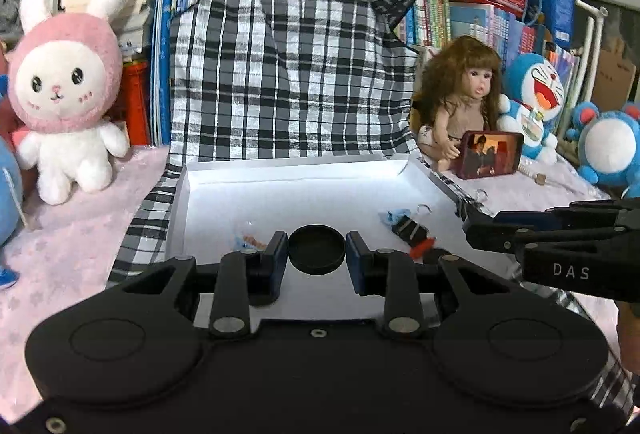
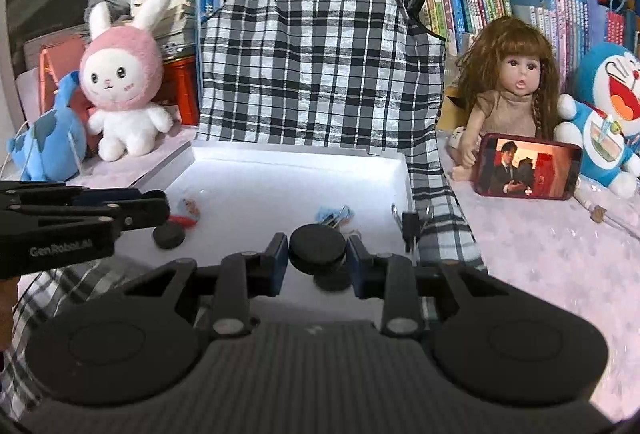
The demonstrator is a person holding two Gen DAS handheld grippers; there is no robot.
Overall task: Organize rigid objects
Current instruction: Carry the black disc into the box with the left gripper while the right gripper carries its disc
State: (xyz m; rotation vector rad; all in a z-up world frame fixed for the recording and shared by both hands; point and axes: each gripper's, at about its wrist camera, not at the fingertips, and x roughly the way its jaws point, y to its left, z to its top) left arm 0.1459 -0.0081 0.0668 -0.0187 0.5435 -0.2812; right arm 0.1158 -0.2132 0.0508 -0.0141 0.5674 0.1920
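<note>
My left gripper (image 1: 316, 254) is shut on a black round disc (image 1: 316, 248) and holds it above the near part of a shallow white box (image 1: 280, 170). My right gripper (image 2: 317, 254) is shut on a second black disc (image 2: 317, 246) over the same box (image 2: 296, 154), and a dark shadow lies under it. In each view the other gripper reaches in from the side: the right gripper (image 1: 468, 230) and the left gripper (image 2: 164, 212). A black disc (image 2: 168, 236) shows at the left gripper's tip. On the box floor lie a black binder clip (image 1: 408, 228), a blue trinket (image 1: 394, 216) and a small keychain (image 1: 250, 240).
A black-and-white plaid bag (image 1: 288, 74) stands behind the box. A pink rabbit plush (image 1: 64, 86) sits at the left. At the right are a doll (image 1: 464, 94), a phone (image 2: 528, 166) and a blue cat plush (image 2: 608, 114). Books line the back, and another binder clip (image 2: 410, 224) is clipped on the box's right rim.
</note>
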